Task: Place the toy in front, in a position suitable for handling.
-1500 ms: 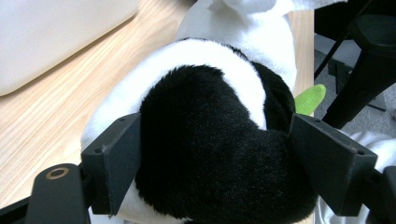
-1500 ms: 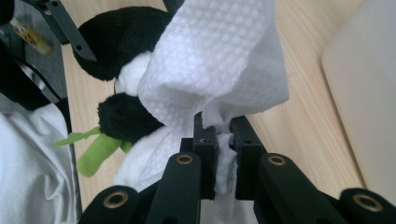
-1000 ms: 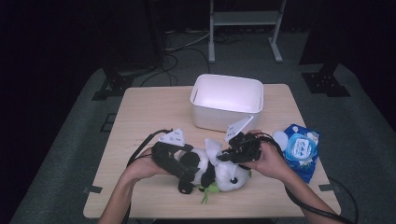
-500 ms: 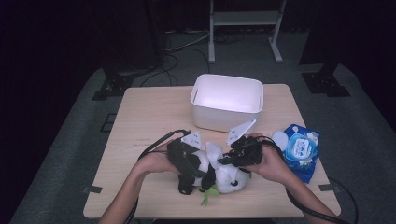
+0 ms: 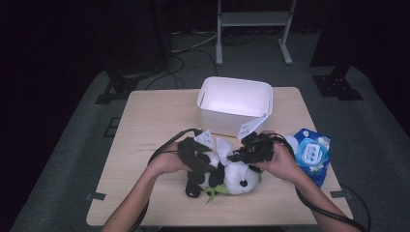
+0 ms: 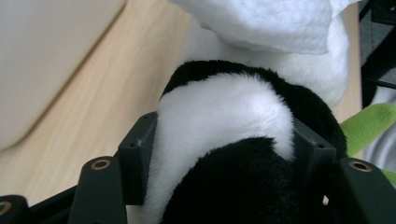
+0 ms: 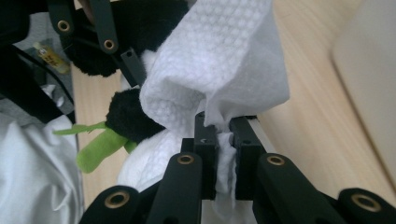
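Panda (image 5: 227, 175) lies near the table's (image 5: 145, 130) front edge, about mid-width, just in front of the white bin (image 5: 235, 102). Left gripper (image 6: 224, 158) clamps the panda's black-and-white body, jaws spread wide around the plush. Right gripper (image 7: 223, 140) has jaws nearly closed, pinching a white wipe (image 7: 219, 60) that drapes over the panda. Green leaf (image 7: 100, 144) sticks out by the panda. Blue pack (image 5: 312, 153) sits near the right edge, probably wipes, label too small to read.
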The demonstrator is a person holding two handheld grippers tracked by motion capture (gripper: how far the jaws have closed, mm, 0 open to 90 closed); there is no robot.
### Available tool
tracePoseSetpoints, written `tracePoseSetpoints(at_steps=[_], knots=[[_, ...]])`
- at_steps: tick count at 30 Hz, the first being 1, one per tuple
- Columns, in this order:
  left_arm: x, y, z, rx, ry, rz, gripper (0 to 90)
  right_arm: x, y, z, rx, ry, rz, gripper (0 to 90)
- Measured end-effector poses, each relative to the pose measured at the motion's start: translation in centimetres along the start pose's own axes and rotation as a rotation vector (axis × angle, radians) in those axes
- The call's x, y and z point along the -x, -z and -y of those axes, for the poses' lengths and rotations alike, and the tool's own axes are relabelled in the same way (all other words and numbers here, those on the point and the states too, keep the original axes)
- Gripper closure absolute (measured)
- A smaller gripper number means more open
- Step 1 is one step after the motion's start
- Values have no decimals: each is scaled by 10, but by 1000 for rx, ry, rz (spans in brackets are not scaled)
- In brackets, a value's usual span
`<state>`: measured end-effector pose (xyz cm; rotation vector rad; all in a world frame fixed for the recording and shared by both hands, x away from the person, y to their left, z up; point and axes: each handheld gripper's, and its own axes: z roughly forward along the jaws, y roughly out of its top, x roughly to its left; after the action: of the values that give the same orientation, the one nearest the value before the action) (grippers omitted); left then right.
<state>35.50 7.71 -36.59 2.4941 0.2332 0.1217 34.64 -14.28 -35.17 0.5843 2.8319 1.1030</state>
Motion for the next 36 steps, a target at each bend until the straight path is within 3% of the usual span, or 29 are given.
tracePoseSetpoints(at_steps=[1, 2, 4, 5, 6, 8, 10, 13, 15, 19, 22, 27, 31, 36], knots=[[0, 0, 0, 0, 0, 0, 366, 2, 0, -2, -5, 1, 9, 832], [-2, 0, -2, 8, -10, -35, 368, 4, 0, -4, -8, -1, 18, 832], [-5, 0, -4, 10, -23, -75, 370, 9, 0, -8, -11, -3, 34, 832], [-5, 0, -4, 10, -23, -75, 371, 11, 0, -10, -12, -4, 40, 831], [-9, 0, -6, 7, -38, -114, 371, 14, 0, -12, -13, -8, 48, 832], [-14, -1, -7, 3, -62, -146, 370, 20, -1, -15, -13, -17, 58, 831], [-18, -1, -6, 4, -65, -153, 368, 26, -4, -18, -12, -27, 60, 832], [-15, 0, -2, 21, -71, -138, 353, 28, -8, -20, -32, -37, 34, 832], [-10, 1, 1, 35, -66, -136, 336, 26, -7, -21, -41, -15, 21, 832], [-1, 3, 6, 61, -58, -130, 314, 24, 0, -23, 3, -26, 20, 831], [8, 5, 10, 84, -42, -105, 298, 23, -4, -23, -7, -26, 21, 831], [10, 10, 13, 113, -9, -69, 239, 12, -21, -18, -48, -6, 3, 831], [11, 16, 14, 149, 33, -21, 187, 7, -19, -12, -47, 0, -13, 832], [15, 22, 14, 147, 41, -5, 128, -2, -15, -1, -55, -8, -25, 833]])
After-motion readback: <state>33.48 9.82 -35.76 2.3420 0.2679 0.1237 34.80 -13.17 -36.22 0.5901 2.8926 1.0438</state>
